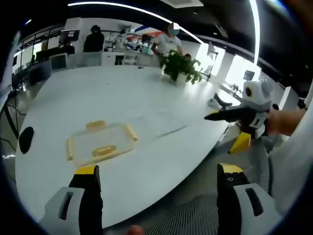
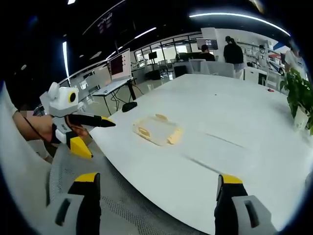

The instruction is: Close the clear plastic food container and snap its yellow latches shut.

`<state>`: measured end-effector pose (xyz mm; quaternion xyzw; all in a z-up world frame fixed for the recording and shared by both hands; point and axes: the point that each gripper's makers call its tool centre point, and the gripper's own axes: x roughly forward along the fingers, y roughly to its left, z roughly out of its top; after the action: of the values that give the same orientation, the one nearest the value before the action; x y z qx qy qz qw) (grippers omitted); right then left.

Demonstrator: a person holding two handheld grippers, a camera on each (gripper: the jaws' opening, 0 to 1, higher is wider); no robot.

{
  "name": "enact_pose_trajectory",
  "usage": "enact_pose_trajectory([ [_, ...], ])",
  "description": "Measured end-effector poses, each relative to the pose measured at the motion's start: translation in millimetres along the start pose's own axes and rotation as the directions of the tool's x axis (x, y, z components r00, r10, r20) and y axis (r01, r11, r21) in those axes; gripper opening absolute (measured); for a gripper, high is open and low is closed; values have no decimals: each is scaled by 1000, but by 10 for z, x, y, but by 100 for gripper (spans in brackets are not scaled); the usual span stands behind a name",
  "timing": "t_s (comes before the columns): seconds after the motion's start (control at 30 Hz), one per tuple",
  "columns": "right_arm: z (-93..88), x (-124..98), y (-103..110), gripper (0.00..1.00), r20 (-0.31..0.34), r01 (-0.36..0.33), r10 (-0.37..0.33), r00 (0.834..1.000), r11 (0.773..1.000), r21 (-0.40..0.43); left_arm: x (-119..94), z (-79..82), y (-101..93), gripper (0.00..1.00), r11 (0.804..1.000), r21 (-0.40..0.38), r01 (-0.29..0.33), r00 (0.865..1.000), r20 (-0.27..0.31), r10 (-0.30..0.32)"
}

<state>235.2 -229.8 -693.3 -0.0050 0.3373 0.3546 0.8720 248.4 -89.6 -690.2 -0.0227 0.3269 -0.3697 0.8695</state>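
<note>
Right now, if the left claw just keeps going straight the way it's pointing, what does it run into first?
Probably the white table: its near edge lies just ahead of the open left claw. Beyond it, slightly left of centre, sits the clear container with its yellow latches. Depth is hard to judge through the fisheye.

No legible text, distant wall sign [image 1: 146,34] maybe lettered, too blurry
</note>
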Motion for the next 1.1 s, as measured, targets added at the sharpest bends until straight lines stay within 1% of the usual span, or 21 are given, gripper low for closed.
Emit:
enact_pose_trajectory([
  [0.3,0,0,-4,98,-2,4,-4,1000,1000,-5,-1,-1,-10,97,1000,8,3,1000,-2,-3],
  [0.67,21,-1,4,98,11,6,-5,1000,1000,-17,-8,-4,-23,97,1000,14,8,1000,-3,-8],
  [0.73,28,-8,-9,98,14,8,-8,1000,1000,-9,-14,4,-22,96,1000,12,8,1000,1,-8],
  [0.8,46,-13,-29,98,24,4,-4,1000,1000,21,-17,6,-21,96,1000,10,10,1000,2,-10],
  [0.87,54,-20,-47,97,30,10,-11,999,1000,19,-23,10,-18,96,1000,6,11,1000,3,-11],
  [0.97,56,-26,-39,98,27,4,-5,1000,1000,20,-38,24,2,96,1000,-4,14,1000,9,-14],
  [1.03,67,-41,-25,99,26,-13,13,1000,1000,25,-61,37,20,96,1000,-5,15,1000,7,-15],
  [1.1,85,-63,-43,99,29,-13,12,1000,1000,23,-102,72,53,96,1000,-2,8,1000,18,-8],
])
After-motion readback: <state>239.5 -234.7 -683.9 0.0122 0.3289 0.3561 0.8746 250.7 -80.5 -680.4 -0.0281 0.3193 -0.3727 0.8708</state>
